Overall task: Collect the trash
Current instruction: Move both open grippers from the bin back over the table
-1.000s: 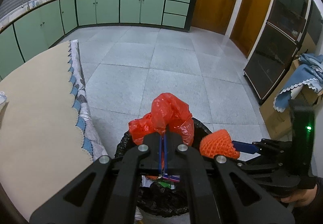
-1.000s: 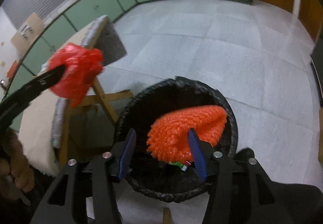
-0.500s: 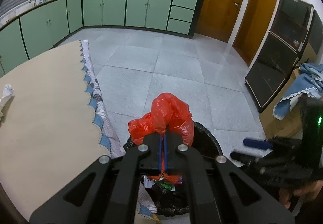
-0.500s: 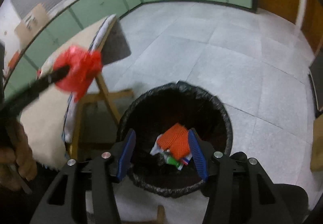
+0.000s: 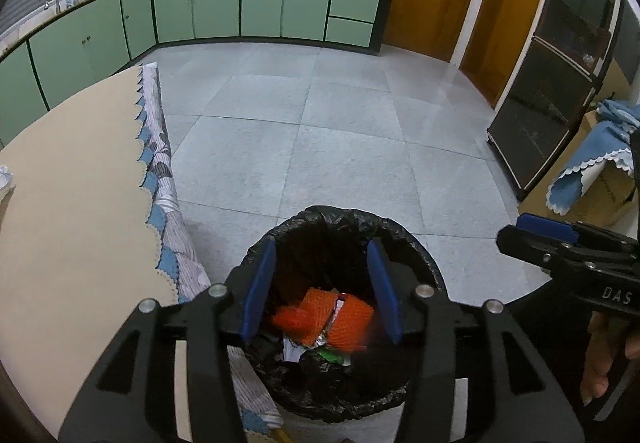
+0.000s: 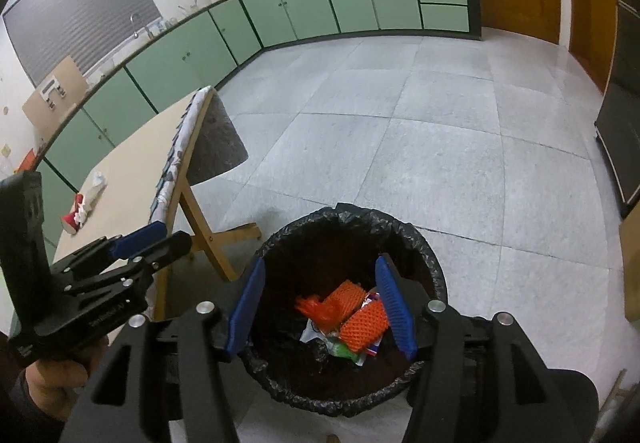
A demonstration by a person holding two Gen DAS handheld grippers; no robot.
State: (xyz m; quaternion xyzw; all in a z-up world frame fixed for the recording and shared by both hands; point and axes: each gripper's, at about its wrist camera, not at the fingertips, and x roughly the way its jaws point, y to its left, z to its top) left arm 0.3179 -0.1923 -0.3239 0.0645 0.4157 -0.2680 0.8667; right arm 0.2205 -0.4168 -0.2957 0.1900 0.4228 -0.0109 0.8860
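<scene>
Fingers of the left gripper (image 5: pixel 322 289) are shown spread wide and empty above the bin (image 5: pixel 408 239); half a second earlier they were pinched on a red plastic bag, which is no longer seen between them. The right gripper (image 6: pixel 320 301) is likewise held with its blue pads (image 6: pixel 394 303) apart and nothing between them, poised over the same bin (image 6: pixel 424 243). Inside the black liner, orange foam netting (image 6: pixel 366 323) is seen lying on wrappers and paper, with a red-orange crumple (image 6: pixel 316 307) just beside it that is judged to be the dropped bag. Both loads are thus taken as delivered.

Both tools are held close together, tilted downward over the bin mouth, the left one nearer the table (image 6: pixel 132 179). On the far left of that table, a white tissue (image 6: pixel 96 183) and a small red-and-white scrap (image 6: pixel 74 217) are left lying, so further trash is judged to await collection.
</scene>
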